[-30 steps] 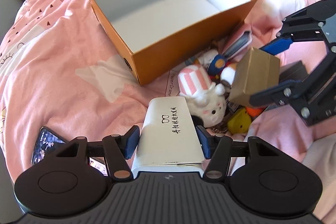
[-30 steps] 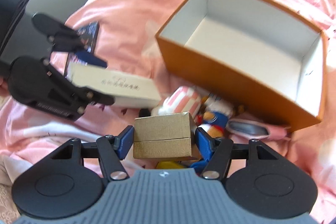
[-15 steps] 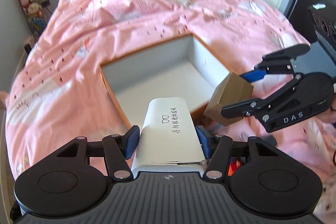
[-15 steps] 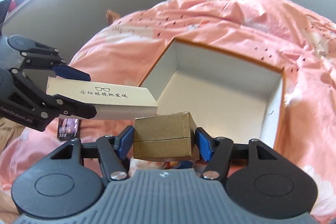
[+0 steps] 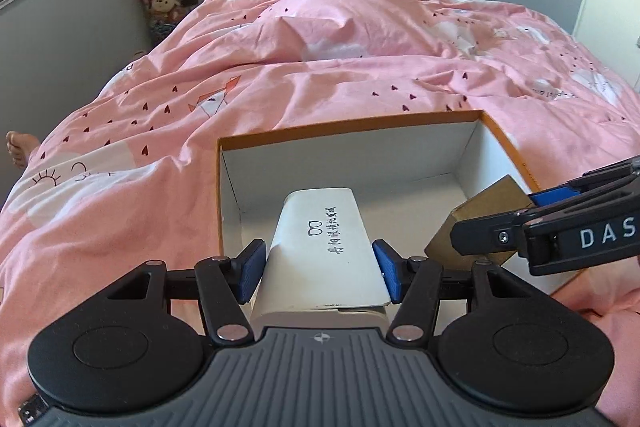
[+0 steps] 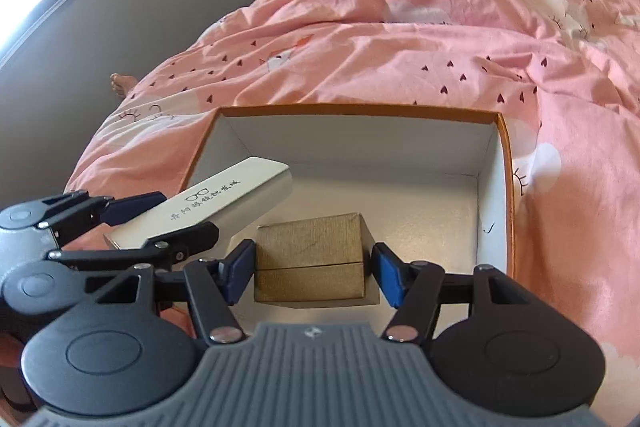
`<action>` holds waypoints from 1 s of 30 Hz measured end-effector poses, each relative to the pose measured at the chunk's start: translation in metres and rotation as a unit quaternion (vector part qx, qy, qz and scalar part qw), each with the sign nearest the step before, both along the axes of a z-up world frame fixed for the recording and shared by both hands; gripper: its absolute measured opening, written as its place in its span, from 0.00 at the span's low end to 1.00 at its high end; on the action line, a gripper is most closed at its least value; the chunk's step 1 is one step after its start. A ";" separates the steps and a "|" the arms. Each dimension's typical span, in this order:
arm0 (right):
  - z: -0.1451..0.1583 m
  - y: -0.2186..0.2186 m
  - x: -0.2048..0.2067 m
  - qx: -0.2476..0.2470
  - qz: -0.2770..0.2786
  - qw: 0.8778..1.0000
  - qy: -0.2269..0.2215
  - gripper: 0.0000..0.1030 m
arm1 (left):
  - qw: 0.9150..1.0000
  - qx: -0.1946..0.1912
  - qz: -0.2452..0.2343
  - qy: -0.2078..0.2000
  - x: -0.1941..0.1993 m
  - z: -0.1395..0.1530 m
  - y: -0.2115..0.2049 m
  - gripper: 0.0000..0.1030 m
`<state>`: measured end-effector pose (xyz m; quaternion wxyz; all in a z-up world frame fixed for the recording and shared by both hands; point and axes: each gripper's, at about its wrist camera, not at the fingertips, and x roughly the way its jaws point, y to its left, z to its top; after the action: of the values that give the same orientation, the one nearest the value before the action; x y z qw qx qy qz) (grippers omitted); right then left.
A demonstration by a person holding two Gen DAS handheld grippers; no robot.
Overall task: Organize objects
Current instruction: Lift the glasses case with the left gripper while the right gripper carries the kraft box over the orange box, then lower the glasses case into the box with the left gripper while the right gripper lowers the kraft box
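Claws (image 5: 320, 269) (image 6: 312, 269) with white case (image 5: 324, 251), gold box (image 6: 310, 257) over orange box (image 6: 505, 187)

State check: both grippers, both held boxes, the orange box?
Left gripper: shut on the white glasses box.
Right gripper: shut on the gold cardboard box.
White glasses box: held over the orange box.
Gold cardboard box: held over it too.
Orange open-top storage box: nothing resting on its visible floor.

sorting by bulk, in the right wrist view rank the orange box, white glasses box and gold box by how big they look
1. orange box
2. white glasses box and gold box: they look alike in size, and both sit near the camera, so no ranking.
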<state>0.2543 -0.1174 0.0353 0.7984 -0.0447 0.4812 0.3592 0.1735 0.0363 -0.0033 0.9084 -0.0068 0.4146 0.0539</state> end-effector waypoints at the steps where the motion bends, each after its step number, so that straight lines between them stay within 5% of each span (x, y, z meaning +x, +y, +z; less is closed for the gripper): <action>1: -0.005 0.000 0.004 -0.004 -0.004 1.000 0.004 0.63 | 1.000 0.003 0.010 0.004 0.003 -0.007 -0.002 0.64; 13: -0.052 0.013 0.024 -0.028 -0.007 0.998 0.050 0.63 | 0.996 0.017 0.064 0.068 0.007 -0.045 -0.006 0.65; 30: -0.071 0.036 0.026 -0.042 0.006 0.996 0.083 0.63 | 0.994 -0.001 0.051 0.099 0.010 -0.049 -0.002 0.67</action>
<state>0.2800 -0.0813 -0.0360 0.7512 -0.0507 0.5598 0.3459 0.1831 0.0341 -0.0520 0.8591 -0.0237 0.5014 0.1003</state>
